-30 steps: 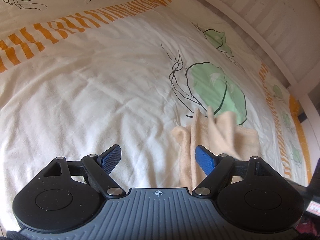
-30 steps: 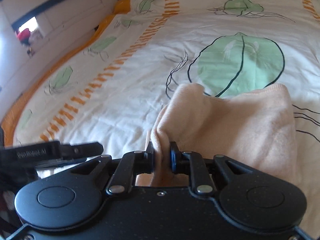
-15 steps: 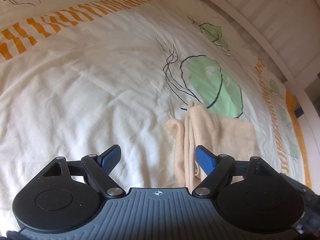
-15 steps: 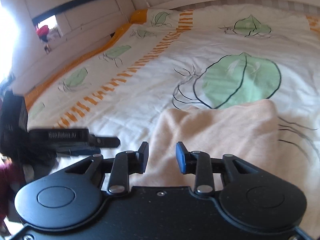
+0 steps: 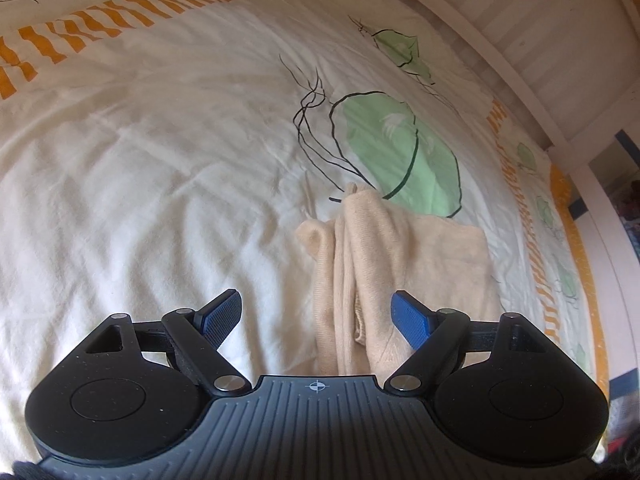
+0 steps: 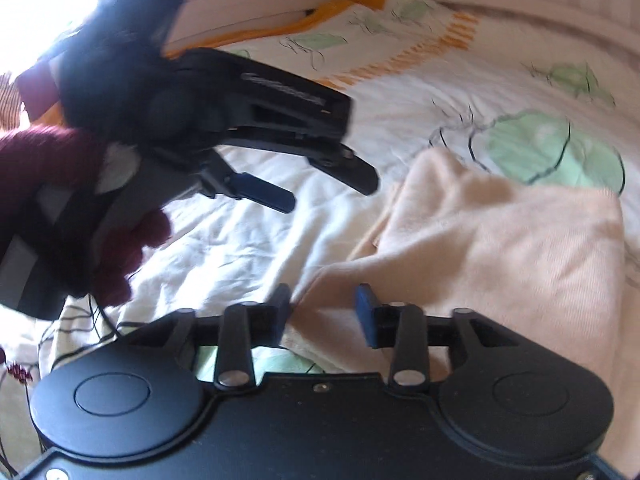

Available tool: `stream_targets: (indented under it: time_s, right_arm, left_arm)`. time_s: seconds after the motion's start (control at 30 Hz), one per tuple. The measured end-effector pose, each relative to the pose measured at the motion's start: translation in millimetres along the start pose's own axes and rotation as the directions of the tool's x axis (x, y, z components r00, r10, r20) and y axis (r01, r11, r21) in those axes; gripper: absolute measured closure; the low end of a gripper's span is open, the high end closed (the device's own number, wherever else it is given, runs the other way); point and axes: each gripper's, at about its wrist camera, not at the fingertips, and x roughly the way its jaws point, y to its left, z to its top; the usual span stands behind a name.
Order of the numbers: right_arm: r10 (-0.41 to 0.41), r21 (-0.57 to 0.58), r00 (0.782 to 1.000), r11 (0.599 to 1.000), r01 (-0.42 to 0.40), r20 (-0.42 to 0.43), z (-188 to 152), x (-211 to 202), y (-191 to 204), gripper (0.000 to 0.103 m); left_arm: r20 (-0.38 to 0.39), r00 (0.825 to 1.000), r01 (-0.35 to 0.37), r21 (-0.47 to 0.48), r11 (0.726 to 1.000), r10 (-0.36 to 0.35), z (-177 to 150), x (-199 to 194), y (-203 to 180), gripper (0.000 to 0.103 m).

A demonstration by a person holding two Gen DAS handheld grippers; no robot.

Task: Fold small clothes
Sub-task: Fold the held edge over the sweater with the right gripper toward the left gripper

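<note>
Right wrist alone shows left gripper [image 6: 332, 188] — both spread, right gripper [image 6: 322, 312] just released garment [image 6: 500, 240].

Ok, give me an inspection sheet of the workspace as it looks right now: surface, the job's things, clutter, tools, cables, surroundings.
Surface: bedspread, cream with green leaf prints and orange striped bands, wrinkled.
Job's things: one peach garment, partly folded, lying on the bedspread, bunched along one edge.
Clutter: nothing seen.
Tools: left tool open, above the garment's bunched edge, not gripping it; right tool open, jaws just been opening, garment edge lies between them, not pinched. A hand in a dark red glove holds the left tool.
Cables: thin dark cable below the gloved hand.
Surroundings: white slatted bed frame.
</note>
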Motion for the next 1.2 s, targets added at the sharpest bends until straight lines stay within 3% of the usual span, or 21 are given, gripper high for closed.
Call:
stream_targets:
  time_s: [0.07,0.17,0.37,0.4,0.47,0.5,0.63,0.8,1.03,1.2]
  right_arm:
    - [-0.049,-0.057,0.998,0.997,0.051,0.038,-5,-9,11,0.037]
    - [-0.109,-0.165,0.992,0.979,0.119,0.068,-14,-16,26,0.037]
    - [-0.182,-0.328,0.979,0.923,0.203,0.093,-25,-6,46,0.042]
    - [-0.193,-0.343,0.976,0.914,0.216,0.099,-25,-5,47,0.047]
    - [-0.219,-0.365,0.97,0.899,0.241,0.102,-25,-2,45,0.069]
    - [-0.227,-0.361,0.968,0.899,0.249,0.103,-25,-2,43,0.092]
    - [-0.196,-0.238,0.97,0.945,0.226,0.141,-22,-19,19,0.091]
    - [-0.181,-0.166,0.968,0.964,0.209,0.172,-21,-39,5,0.091]
    - [-0.164,-0.146,0.972,0.971,0.189,0.167,-25,-40,1,0.091]
    - [-0.145,-0.143,0.977,0.975,0.167,0.155,-28,-35,1,0.091]
  left_arm:
    - [-0.003,1.0,0.029,0.009,1.0,-0.029,1,1,-4,0.021]
    - [-0.022,0.997,0.073,0.042,0.996,-0.072,3,5,-14,0.009]
    - [-0.041,0.989,0.144,0.07,0.987,-0.142,2,13,-26,0.009]
    - [-0.045,0.988,0.15,0.068,0.986,-0.147,2,14,-26,0.009]
    - [-0.054,0.986,0.158,0.053,0.986,-0.156,4,17,-27,0.009]
    - [-0.056,0.985,0.163,0.04,0.986,-0.161,5,18,-27,0.009]
    - [-0.08,0.979,0.192,0.02,0.981,-0.19,8,25,-30,0.009]
    - [-0.12,0.977,0.181,0.019,0.983,-0.178,-1,39,-35,0.009]
    - [-0.024,0.988,0.157,0.083,0.984,-0.155,2,23,-49,0.009]
    - [-0.082,0.961,0.263,-0.011,0.965,-0.263,2,33,-41,0.009]
